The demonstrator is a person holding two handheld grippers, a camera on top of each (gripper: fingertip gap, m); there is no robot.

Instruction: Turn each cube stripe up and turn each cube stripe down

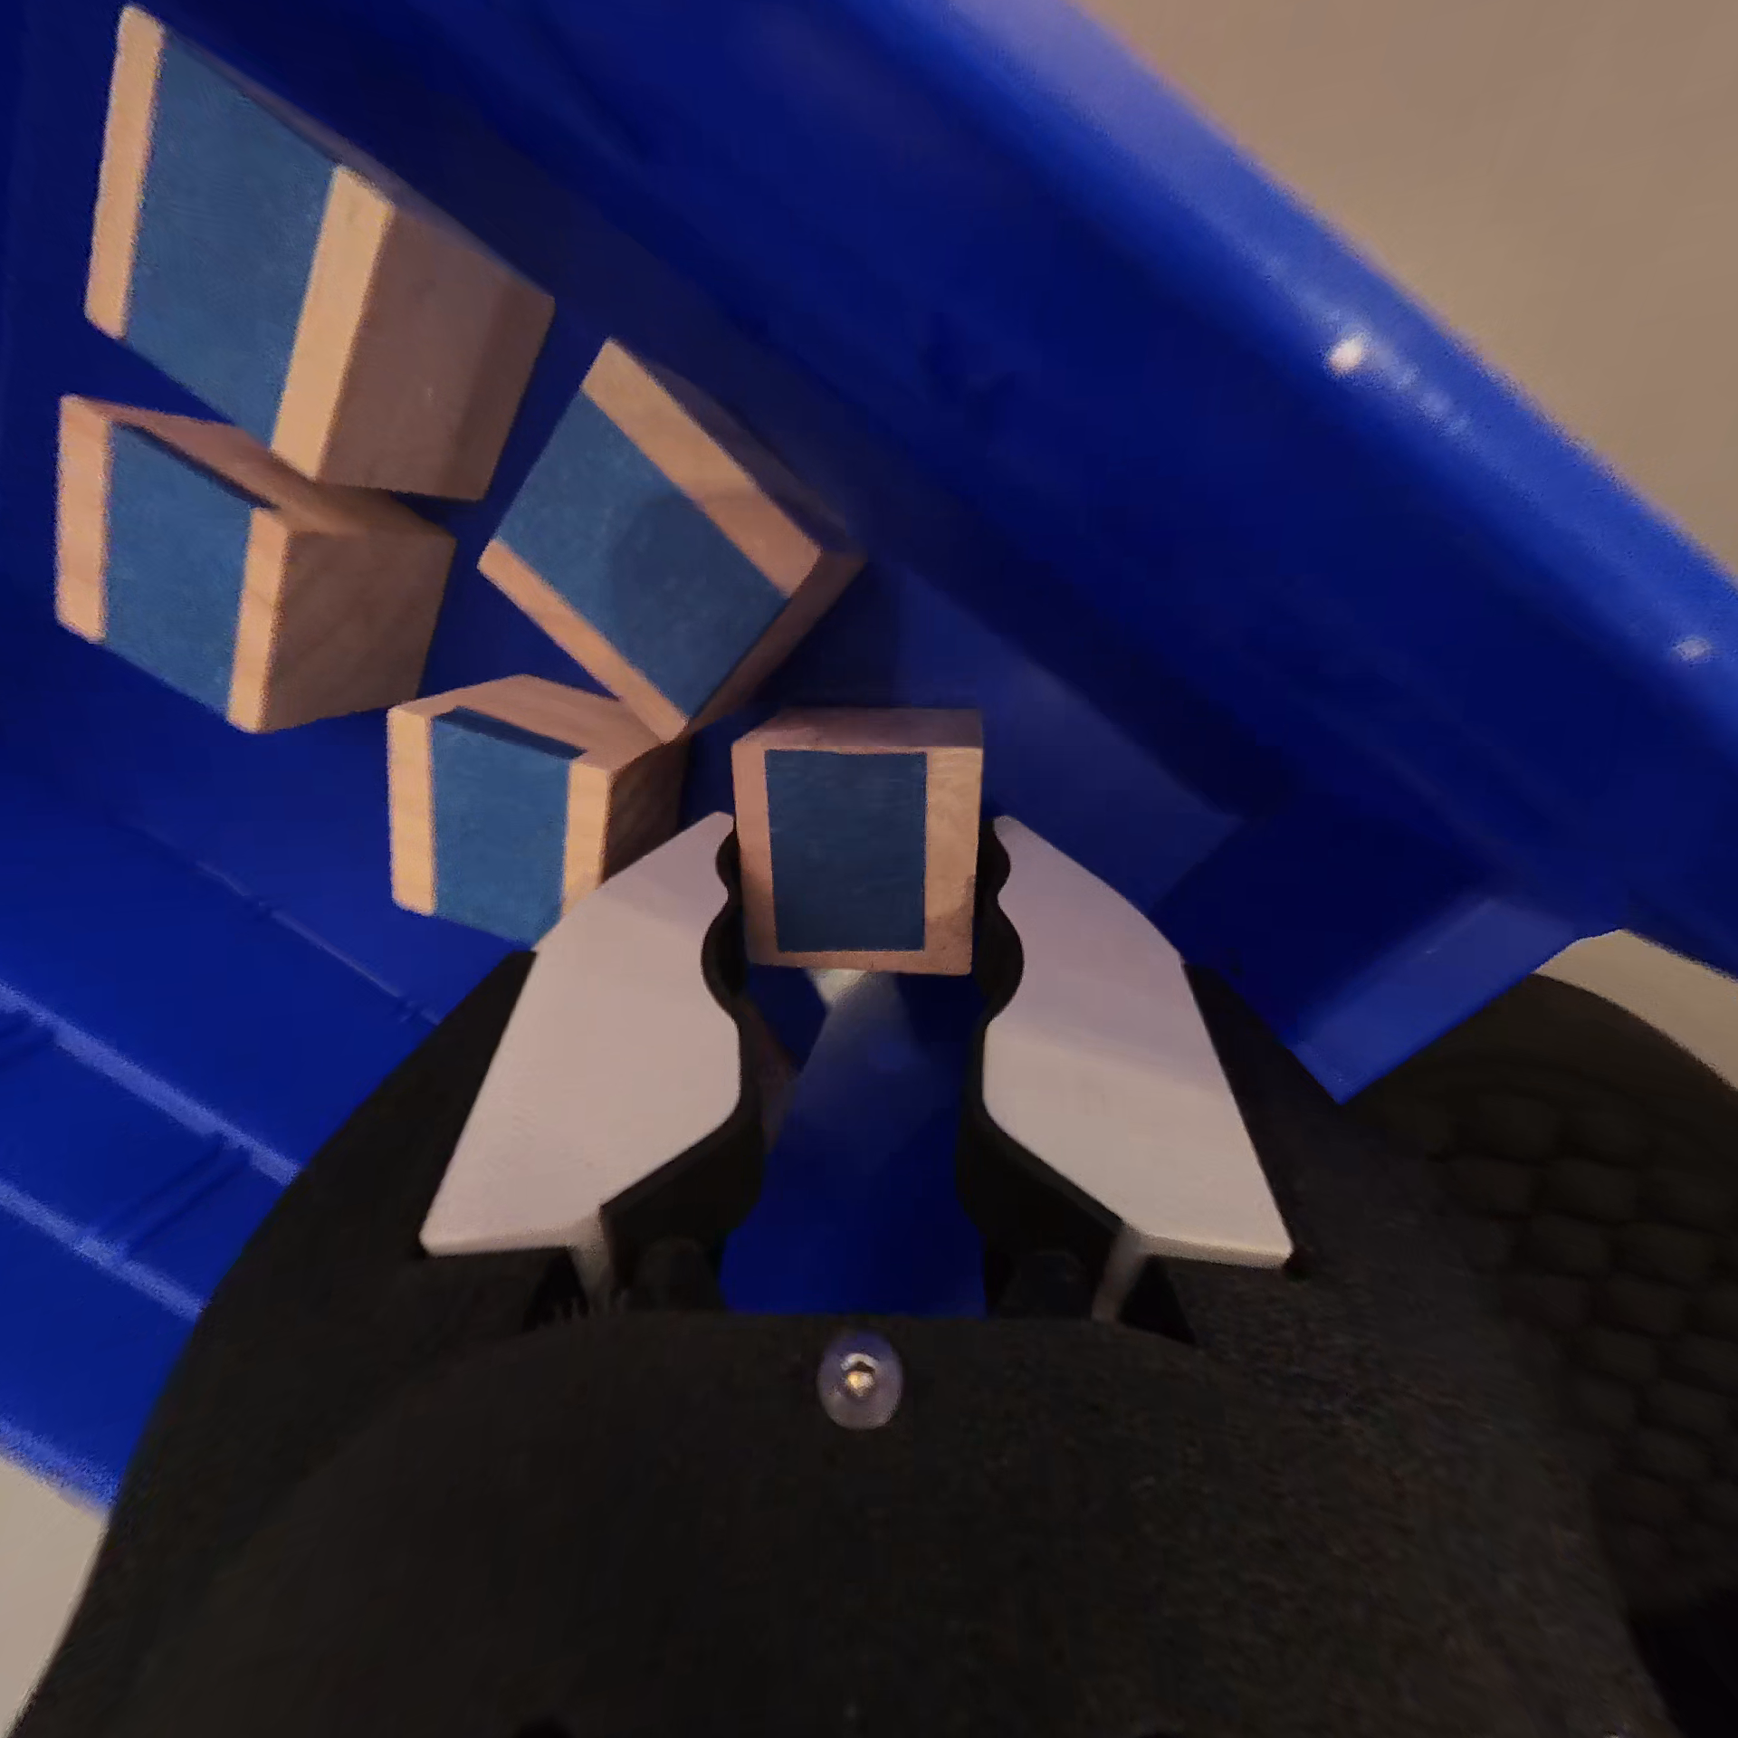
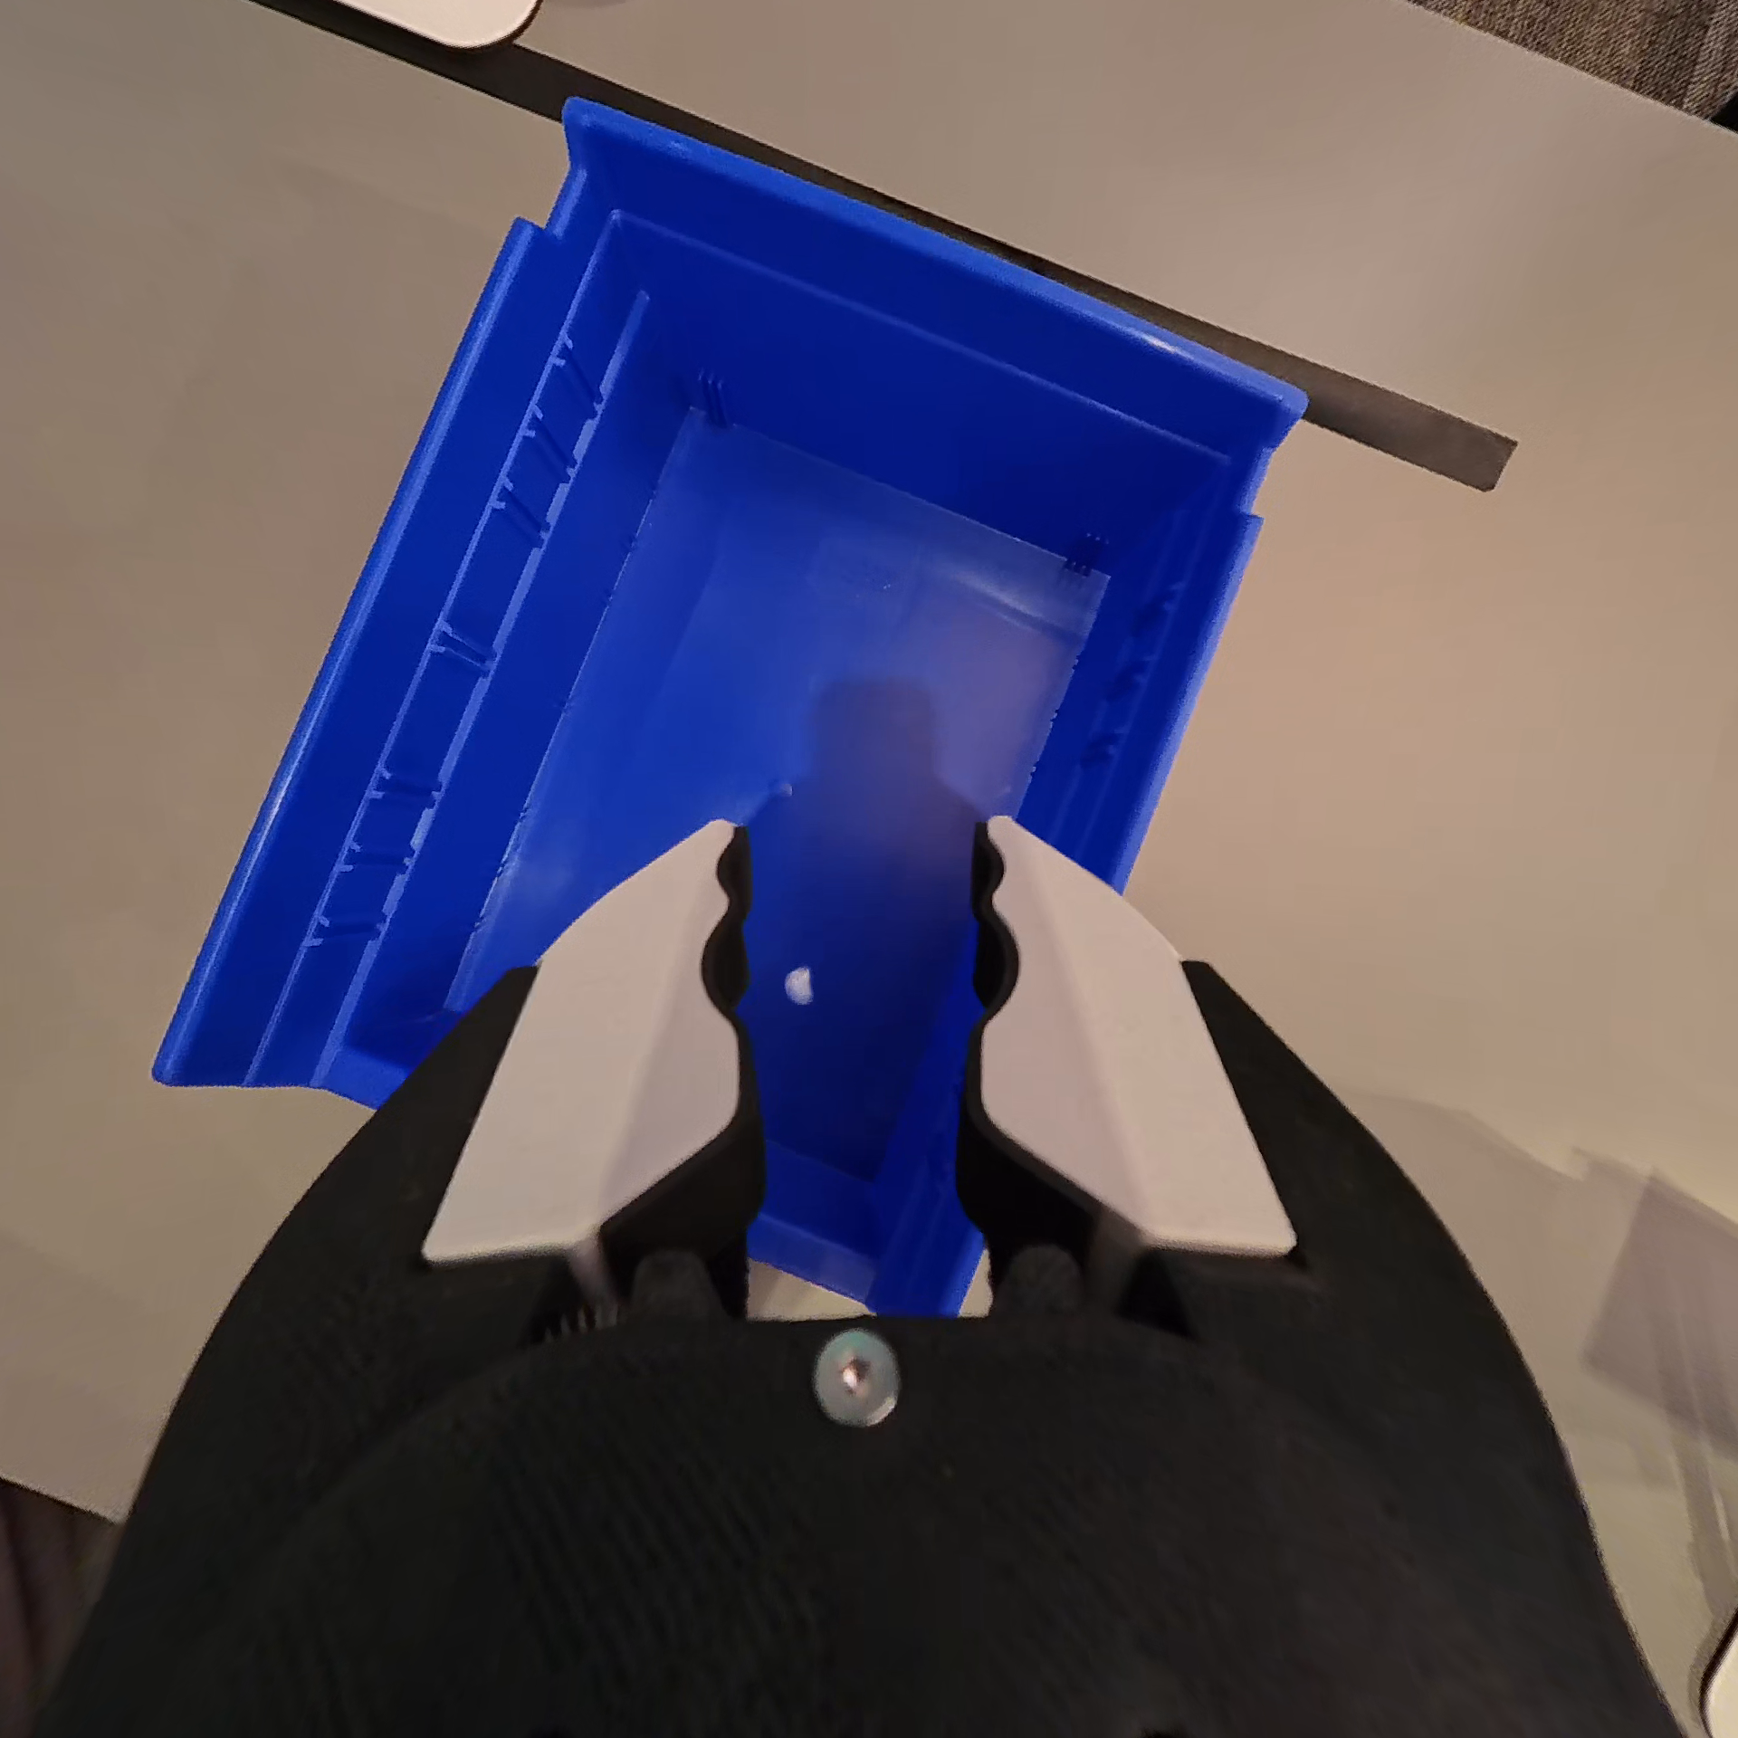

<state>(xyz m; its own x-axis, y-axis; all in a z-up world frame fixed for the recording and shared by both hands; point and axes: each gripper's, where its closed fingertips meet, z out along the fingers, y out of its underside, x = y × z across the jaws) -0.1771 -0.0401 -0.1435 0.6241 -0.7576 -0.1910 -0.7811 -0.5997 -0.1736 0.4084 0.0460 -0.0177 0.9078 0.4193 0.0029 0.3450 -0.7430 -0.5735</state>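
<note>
In the left wrist view my left gripper [image 1: 856, 846] is shut on a wooden cube [image 1: 851, 842] with a blue stripe facing the camera, held inside a blue bin [image 1: 1082, 395]. Several more striped wooden cubes lie on the bin floor to the left, stripes towards the camera: one at the top left [image 1: 282, 273], one below it [image 1: 216, 564], one in the middle [image 1: 658, 536], one beside my left finger [image 1: 508, 809]. In the right wrist view my right gripper [image 2: 858, 837] is open and empty above a second blue bin [image 2: 527, 583] that holds no cubes.
Both bins stand on a beige table [image 2: 207, 395]. A dark strip [image 2: 1364, 414] runs across the table behind the empty bin. A white object [image 2: 442, 14] shows at the top left edge of the right wrist view.
</note>
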